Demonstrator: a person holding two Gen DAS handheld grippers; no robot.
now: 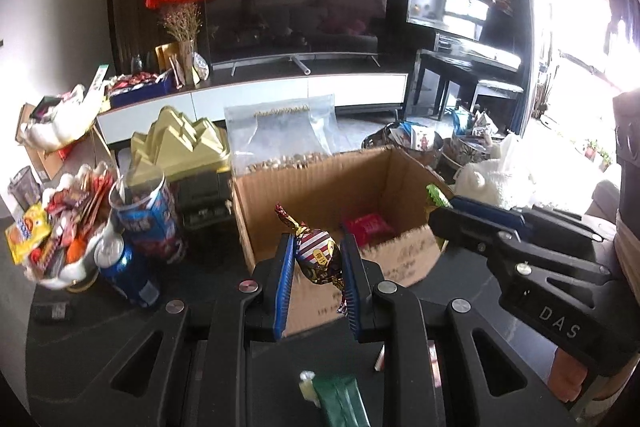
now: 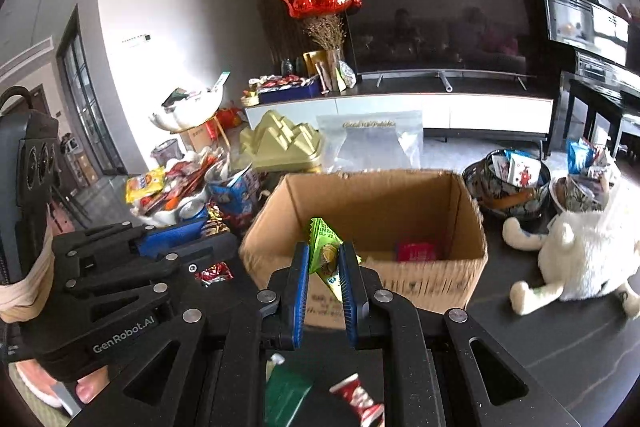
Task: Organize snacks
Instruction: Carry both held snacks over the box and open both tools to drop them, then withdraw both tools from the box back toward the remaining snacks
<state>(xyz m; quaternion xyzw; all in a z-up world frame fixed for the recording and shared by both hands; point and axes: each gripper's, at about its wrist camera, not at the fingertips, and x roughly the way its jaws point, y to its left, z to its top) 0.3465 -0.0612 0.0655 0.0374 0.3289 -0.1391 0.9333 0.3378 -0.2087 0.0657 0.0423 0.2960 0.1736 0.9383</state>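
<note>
Striped candy (image 1: 317, 254): was pinched between the left gripper (image 1: 317, 269) pads, its twisted ends sticking out above and below.
Green snack packet (image 2: 323, 247): was clamped in the right gripper (image 2: 324, 281), its tip pointing up.
Cardboard box (image 2: 360, 195): stood open just ahead of both grippers.
Red packet (image 2: 416, 251): lay on the box floor, ahead and right of the right gripper.
White plush toy (image 2: 584, 255): sat right of the box.

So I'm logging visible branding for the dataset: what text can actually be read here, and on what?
"DAS": on the right gripper body, in the left wrist view.
"GenRobot.AI": on the left gripper body, in the right wrist view.
Gold lettering on the clear bag: too blurred to read.
Print on the cardboard box front and on the snack wrappers: too small or blurred.
</note>
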